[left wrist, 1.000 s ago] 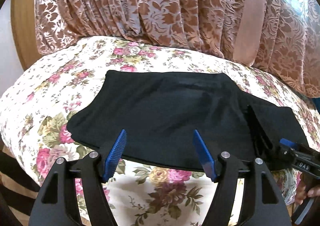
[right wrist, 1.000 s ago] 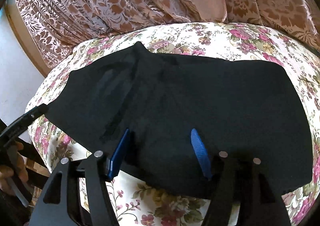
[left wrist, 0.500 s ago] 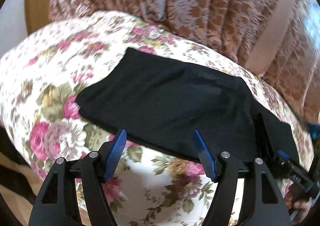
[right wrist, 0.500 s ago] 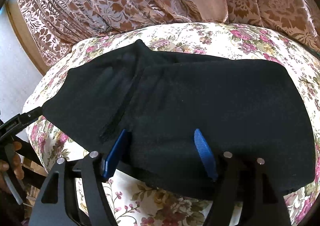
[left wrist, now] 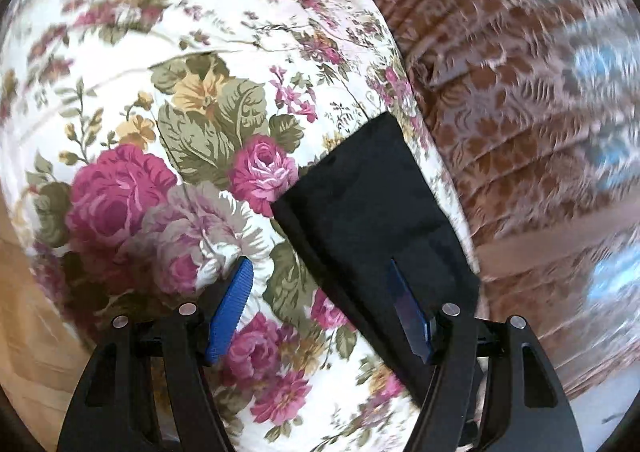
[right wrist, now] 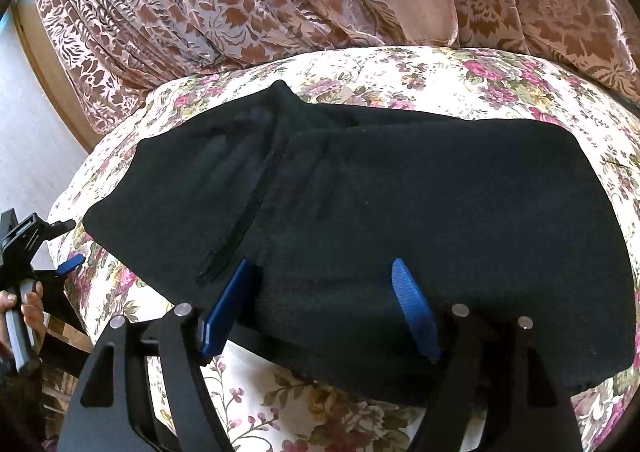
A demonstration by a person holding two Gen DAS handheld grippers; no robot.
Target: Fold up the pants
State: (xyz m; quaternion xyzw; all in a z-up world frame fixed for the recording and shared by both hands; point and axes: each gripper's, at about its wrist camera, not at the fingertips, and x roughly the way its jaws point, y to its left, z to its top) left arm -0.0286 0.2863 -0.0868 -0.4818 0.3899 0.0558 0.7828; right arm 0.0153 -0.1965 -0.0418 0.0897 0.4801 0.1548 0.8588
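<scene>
Black pants (right wrist: 400, 220) lie folded across the flowered bedspread (right wrist: 440, 76), with the near edge under my right gripper (right wrist: 320, 272). Its jaws are opening; the fabric lies between and below the blue pads (right wrist: 412, 304), and no pad presses on it. The blurred, tilted left wrist view shows one end of the pants (left wrist: 368, 212) on the bedspread (left wrist: 192, 124). My left gripper (left wrist: 320, 276) is open there, straddling that end's edge, its right pad over the black cloth. In the right wrist view the left gripper (right wrist: 72, 244) sits at the pants' left end, held by a hand (right wrist: 28, 304).
A brown patterned curtain (right wrist: 240, 4) hangs right behind the bed and fills the right of the left wrist view (left wrist: 520, 112). A wooden frame (right wrist: 52, 100) and a pale wall stand at the left. Wood (left wrist: 24, 332) shows below the bedspread's edge.
The left gripper has rolled and swung over to the pants' left end, so its view is tilted and blurred. The right gripper stayed put and its pads have spread wider.
</scene>
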